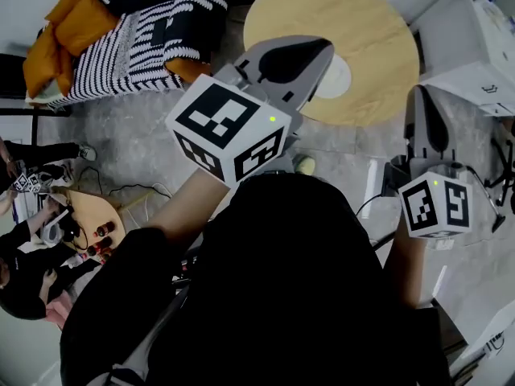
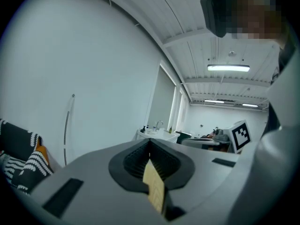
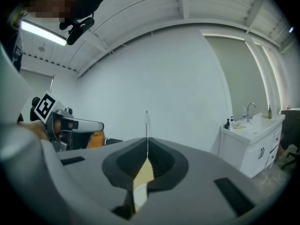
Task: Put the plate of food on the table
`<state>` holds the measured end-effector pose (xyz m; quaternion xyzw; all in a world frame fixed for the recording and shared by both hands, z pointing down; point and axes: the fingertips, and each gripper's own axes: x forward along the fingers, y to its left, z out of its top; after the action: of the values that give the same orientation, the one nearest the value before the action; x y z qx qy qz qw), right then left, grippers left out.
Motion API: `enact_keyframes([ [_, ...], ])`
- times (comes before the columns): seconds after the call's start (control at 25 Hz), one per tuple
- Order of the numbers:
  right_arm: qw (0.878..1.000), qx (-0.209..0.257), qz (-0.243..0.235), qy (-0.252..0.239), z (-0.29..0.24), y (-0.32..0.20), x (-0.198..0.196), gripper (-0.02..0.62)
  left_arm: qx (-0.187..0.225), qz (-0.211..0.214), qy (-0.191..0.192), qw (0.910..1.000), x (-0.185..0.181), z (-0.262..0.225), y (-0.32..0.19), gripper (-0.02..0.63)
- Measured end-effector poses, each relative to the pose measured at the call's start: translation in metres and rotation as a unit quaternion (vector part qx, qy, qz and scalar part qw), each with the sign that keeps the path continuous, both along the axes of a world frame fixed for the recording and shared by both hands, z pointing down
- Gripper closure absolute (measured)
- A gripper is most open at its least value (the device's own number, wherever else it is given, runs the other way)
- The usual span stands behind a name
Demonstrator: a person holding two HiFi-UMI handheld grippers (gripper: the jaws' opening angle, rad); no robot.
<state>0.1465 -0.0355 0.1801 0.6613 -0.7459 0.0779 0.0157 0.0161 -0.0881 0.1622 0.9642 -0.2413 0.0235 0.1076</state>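
A round wooden worktop [image 1: 354, 22] lies below, and on it, half hidden behind the left gripper [image 1: 325, 48], sits a white plate [image 1: 338, 79]; whether it carries food I cannot tell. It looks stiff, smooth and breakable, probably best pinched at the rim and kept level. The left gripper and the right gripper [image 1: 422, 93] both have their jaws pressed together, holding and touching nothing.

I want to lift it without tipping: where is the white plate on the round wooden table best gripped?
Probably grip the white plate by its rim, at the edge nearest the person, coming in low and level from that side. It lies flat on the round wooden table, so only the thin rim offers a hold, and it seems to sit nearer that edge.
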Motion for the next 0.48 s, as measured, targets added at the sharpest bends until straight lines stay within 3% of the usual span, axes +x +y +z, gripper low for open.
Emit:
enact_keyframes([
  [0.48, 0.999, 0.028, -0.031, 0.019, -0.009, 0.009, -0.010, 0.586, 0.030, -0.006, -0.006, 0.9995, -0.006, -0.009, 0.024, 0.598],
])
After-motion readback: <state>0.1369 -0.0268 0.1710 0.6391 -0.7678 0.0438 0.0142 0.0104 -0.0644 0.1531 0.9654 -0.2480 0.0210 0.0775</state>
